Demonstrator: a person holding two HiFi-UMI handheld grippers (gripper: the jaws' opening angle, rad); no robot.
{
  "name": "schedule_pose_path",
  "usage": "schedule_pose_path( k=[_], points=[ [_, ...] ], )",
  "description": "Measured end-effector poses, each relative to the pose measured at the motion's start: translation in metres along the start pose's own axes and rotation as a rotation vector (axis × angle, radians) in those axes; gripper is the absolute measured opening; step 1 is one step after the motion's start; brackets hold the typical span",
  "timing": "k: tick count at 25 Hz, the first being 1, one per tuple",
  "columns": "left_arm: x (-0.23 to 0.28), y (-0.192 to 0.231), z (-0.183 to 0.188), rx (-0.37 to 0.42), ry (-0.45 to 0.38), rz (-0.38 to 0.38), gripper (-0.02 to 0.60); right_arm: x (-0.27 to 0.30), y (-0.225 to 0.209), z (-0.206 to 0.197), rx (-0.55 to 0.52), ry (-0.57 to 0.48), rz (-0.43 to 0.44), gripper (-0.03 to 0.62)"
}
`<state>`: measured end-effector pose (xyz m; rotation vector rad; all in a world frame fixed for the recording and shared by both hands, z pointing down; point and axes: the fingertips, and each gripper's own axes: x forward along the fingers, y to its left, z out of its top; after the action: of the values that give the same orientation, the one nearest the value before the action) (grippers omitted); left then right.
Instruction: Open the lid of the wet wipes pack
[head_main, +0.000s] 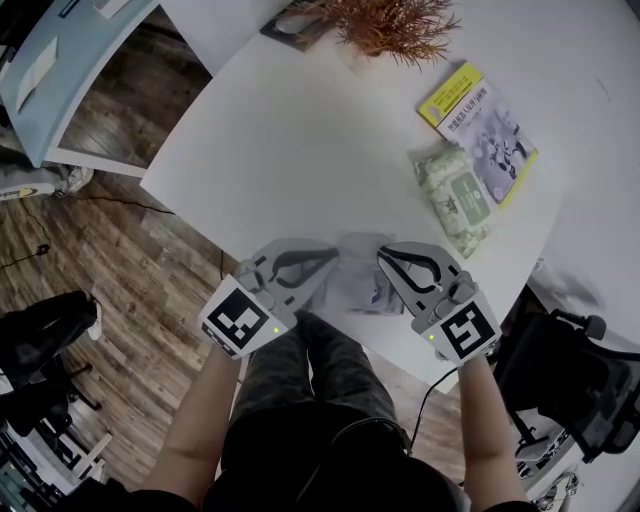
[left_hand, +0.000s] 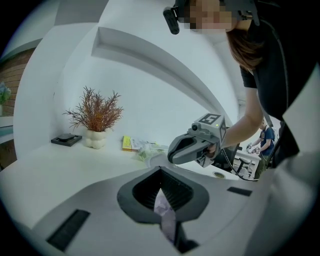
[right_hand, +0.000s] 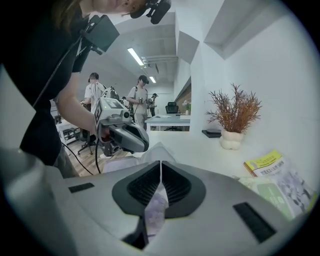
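Currently: left gripper (head_main: 325, 262) and right gripper (head_main: 388, 262) both clamped on one pale sheet (head_main: 358, 280).
Beyond right gripper, well apart, wet wipes pack (head_main: 455, 195) lies on table (head_main: 300, 150), untouched.

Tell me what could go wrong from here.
1. The left tool and right tool both pinch one thin sheet; pulling apart may tear it.
2. The sheet is held near the table edge, so a lost grip could drop it to the floor.
3. The wipes pack lies off to the right, its lid looking flat, while both tools are occupied.
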<state>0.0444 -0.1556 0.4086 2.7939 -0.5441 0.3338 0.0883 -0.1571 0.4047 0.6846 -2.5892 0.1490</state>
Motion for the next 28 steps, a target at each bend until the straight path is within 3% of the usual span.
schedule_pose_path(
  k=[13, 28],
  points=[
    [0.01, 0.009, -0.007, -0.029, 0.023, -0.003, 0.012, 0.008, -0.006, -0.022, 0.053, 0.092, 0.063, 0.028],
    [0.015, 0.017, -0.019, -0.067, 0.056, 0.007, 0.012, 0.015, -0.008, -0.029, 0.121, 0.128, 0.115, 0.028]
  ],
)
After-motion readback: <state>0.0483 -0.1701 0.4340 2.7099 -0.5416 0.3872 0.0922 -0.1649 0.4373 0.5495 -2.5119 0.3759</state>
